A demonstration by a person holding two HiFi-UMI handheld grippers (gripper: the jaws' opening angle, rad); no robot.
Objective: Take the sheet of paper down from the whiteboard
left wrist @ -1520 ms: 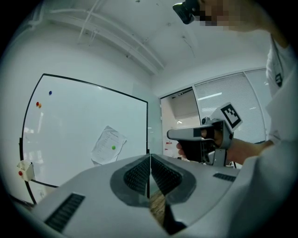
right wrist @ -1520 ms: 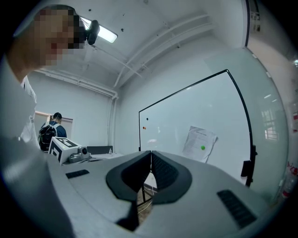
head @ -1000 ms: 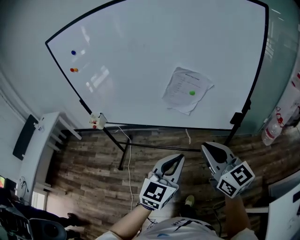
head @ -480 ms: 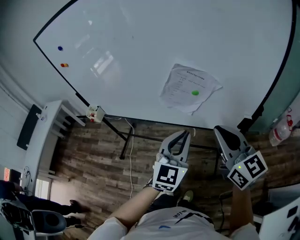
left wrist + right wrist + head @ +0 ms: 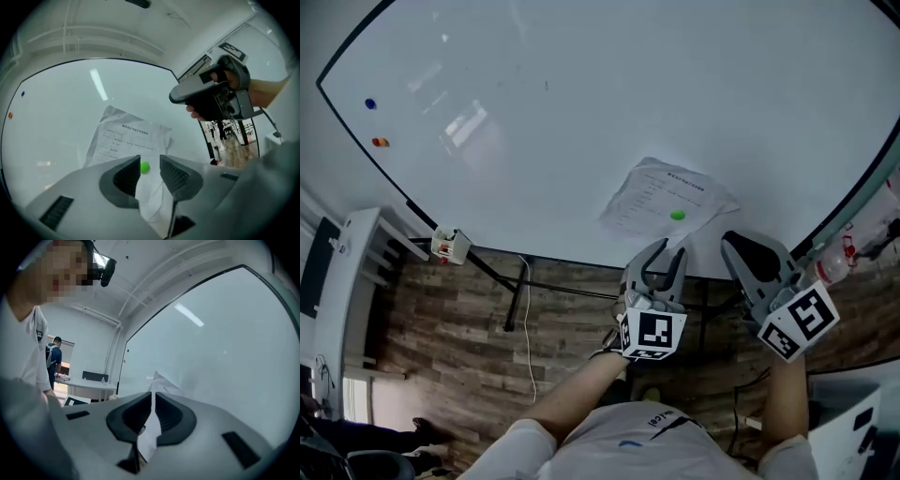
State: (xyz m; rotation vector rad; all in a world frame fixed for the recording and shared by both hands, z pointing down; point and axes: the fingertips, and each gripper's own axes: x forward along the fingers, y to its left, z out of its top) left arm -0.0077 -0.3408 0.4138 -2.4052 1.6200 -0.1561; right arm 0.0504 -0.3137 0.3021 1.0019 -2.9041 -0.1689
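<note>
A crumpled printed sheet of paper [image 5: 664, 199] hangs on the whiteboard [image 5: 581, 103], pinned by a green magnet [image 5: 678, 215]. My left gripper [image 5: 662, 258] sits just below the sheet, short of the board. Its jaws are opening with nothing between them. In the left gripper view the paper [image 5: 126, 136] fills the middle, and the green magnet [image 5: 145, 166] shows through the gap of the left gripper [image 5: 150, 171]. My right gripper [image 5: 737, 246] is below the sheet's right corner, jaws together. Its own view shows the paper [image 5: 159, 380] edge-on beyond the right gripper [image 5: 152, 401].
A blue magnet [image 5: 370, 103] and an orange magnet [image 5: 381, 142] sit at the board's far left. A small holder [image 5: 448, 246] hangs on the lower frame. Stand legs and a cable [image 5: 525, 319] cross the wood floor. A white desk [image 5: 342, 272] stands left, a bottle [image 5: 839, 264] right.
Both grippers have moved up and forward to the board, ending just under the paper. The left jaws, shut before, now stand apart.
</note>
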